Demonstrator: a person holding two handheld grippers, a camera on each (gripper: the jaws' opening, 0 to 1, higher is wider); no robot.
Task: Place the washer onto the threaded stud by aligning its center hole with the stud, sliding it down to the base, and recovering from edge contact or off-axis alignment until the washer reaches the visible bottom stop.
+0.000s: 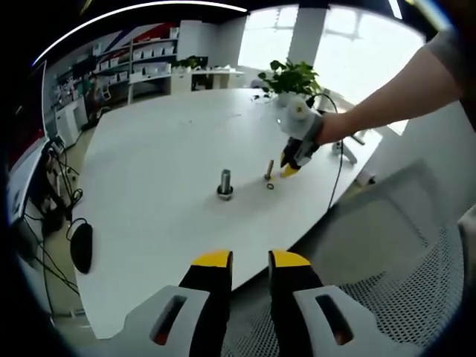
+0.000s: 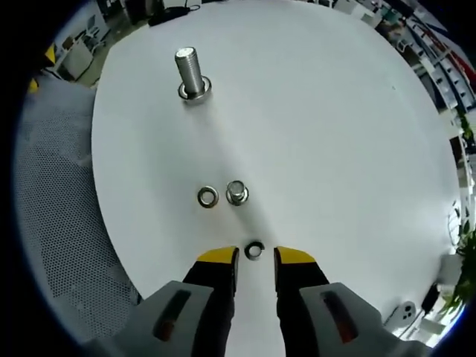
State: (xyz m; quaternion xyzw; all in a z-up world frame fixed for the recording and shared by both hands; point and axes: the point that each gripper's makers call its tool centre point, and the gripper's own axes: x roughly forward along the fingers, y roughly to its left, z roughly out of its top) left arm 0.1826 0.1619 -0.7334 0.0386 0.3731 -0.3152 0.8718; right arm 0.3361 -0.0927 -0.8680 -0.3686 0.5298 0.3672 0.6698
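On the white table [image 2: 335, 134] a small upright threaded stud [image 2: 236, 193] stands with a metal washer [image 2: 208, 197] lying flat just to its left. A second small ring [image 2: 254, 251] lies on the table between the tips of my right gripper [image 2: 255, 257]; the jaws stand open around it, not touching. Farther off is a large bolt [image 2: 192, 74] with a ring at its base. In the left gripper view a hand holds the right gripper [image 1: 288, 169] tip-down beside the small stud [image 1: 268, 169] and washer [image 1: 270, 185]. My left gripper [image 1: 249, 262] hangs open over the near table edge.
The large bolt [image 1: 224, 184] stands left of the small stud. A potted plant [image 1: 290, 76] sits at the far table edge, with a cable [image 1: 338, 160] running off the table on the right. A grey mesh chair [image 1: 387, 268] is close by. A black object [image 1: 82, 247] lies on the floor.
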